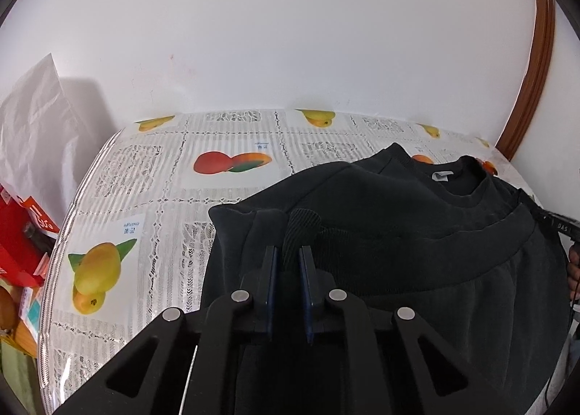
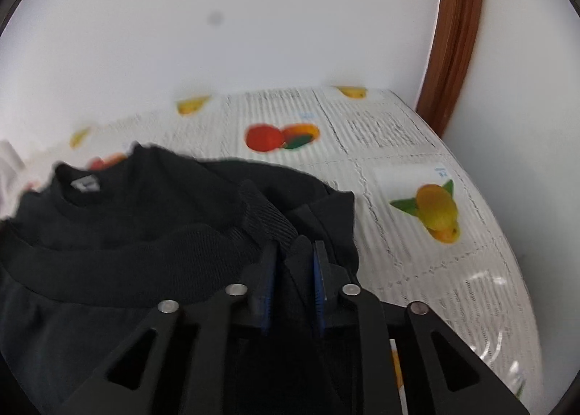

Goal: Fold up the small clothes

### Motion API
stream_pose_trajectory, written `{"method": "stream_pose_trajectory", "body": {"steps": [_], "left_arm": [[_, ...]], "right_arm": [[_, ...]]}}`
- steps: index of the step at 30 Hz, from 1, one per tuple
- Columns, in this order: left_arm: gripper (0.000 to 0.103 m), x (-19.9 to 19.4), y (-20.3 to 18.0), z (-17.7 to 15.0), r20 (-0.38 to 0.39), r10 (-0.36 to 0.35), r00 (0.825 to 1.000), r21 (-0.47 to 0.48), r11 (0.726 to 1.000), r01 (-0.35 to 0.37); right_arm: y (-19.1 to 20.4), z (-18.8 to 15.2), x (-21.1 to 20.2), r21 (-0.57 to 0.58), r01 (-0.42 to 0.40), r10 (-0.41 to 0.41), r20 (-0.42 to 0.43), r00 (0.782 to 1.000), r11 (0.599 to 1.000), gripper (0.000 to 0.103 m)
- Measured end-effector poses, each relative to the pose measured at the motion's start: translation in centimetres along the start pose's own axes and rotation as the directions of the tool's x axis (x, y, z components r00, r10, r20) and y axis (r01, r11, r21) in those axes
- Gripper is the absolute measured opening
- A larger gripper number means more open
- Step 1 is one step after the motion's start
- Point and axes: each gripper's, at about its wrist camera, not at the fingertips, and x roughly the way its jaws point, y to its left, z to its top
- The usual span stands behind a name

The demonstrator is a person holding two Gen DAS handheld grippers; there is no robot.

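Note:
A black sweatshirt (image 1: pixel 417 226) lies on the fruit-print tablecloth (image 1: pixel 152 175), its neck with a grey label (image 1: pixel 442 175) toward the wall. Its ribbed hem (image 1: pixel 453 244) is folded up across the body. My left gripper (image 1: pixel 290 252) is shut on the sweatshirt's left ribbed edge and a bunch of cloth. In the right wrist view the sweatshirt (image 2: pixel 145 219) fills the lower left, and my right gripper (image 2: pixel 295 248) is shut on its right ribbed corner. The cloth between both pairs of fingers hides the table beneath.
A white paper bag (image 1: pixel 40 117) and red boxes (image 1: pixel 21 233) stand left of the table. A white wall runs behind it. A brown wooden frame (image 2: pixel 456 38) rises at the right. The tablecloth (image 2: pixel 417 161) shows bare beyond the sweatshirt.

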Motion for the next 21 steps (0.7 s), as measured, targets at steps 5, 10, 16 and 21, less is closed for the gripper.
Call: {"method": "stream_pose_trajectory", "body": {"steps": [5, 10, 16, 21], "left_arm": [[0.026, -0.6, 0.2, -0.3, -0.020, -0.008, 1.000, -0.006, 1.000, 0.008], [0.044, -1.6, 0.2, -1.7, -0.048, -0.021, 0.999, -0.007, 1.000, 0.021], [0.050, -3.2, 0.4, -5.2, -0.083, -0.003, 0.997, -0.013, 1.000, 0.002], [0.050, -5.9, 1.1, -7.5, -0.093, 0.038, 0.995, -0.019, 0.999, -0.040]], "right_arm": [[-0.6, -1.4, -3.5, -0.026, 0.027, -0.025, 0.061, 0.998, 0.999, 0.035], [-2.7, -5.3, -5.9, -0.028, -0.022, 0.024, 0.047, 0.999, 0.999, 0.035], [-5.2, -9.9, -7.2, 0.022, 0.057, -0.057, 0.021, 0.998, 0.998, 0.036], [-5.1, -10.7, -10.2, 0.032, 0.106, -0.107, 0.022, 0.994, 0.994, 0.036]]}}
